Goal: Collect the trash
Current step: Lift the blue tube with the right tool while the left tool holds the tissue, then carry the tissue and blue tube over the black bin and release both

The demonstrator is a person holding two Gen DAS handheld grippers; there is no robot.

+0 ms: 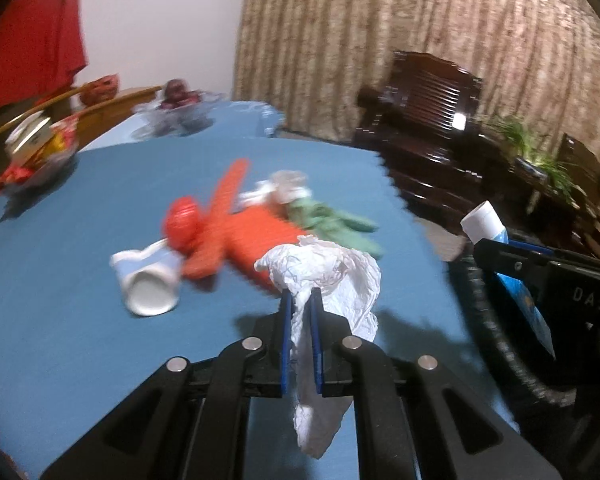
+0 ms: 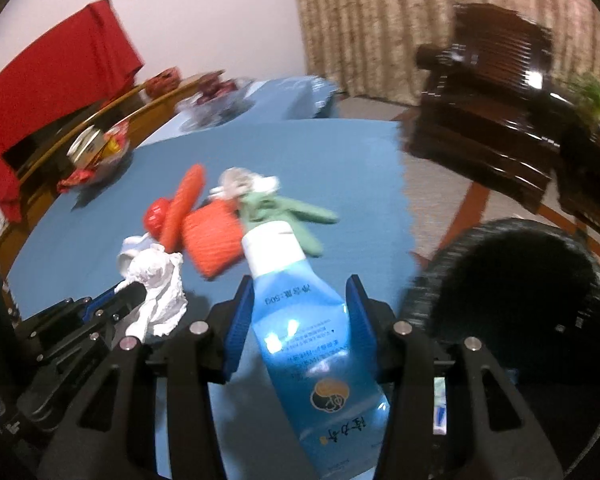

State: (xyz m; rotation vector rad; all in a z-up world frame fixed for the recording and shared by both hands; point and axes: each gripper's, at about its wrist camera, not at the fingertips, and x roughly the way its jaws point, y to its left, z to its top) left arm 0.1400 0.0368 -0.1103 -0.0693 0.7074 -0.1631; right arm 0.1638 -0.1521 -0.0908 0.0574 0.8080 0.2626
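My left gripper (image 1: 300,300) is clenched on crumpled paper (image 1: 332,280); my right gripper (image 2: 300,292) grasps a blue tube (image 2: 304,332). Both are lifted off the blue table (image 1: 80,340). Step: carrying. Next, I judge: release over the black bin (image 2: 512,312) at right, whose mouth shows only in the right view.

"DAS" on right gripper (image 1: 476,250); "50g" on blue tube (image 2: 300,320)
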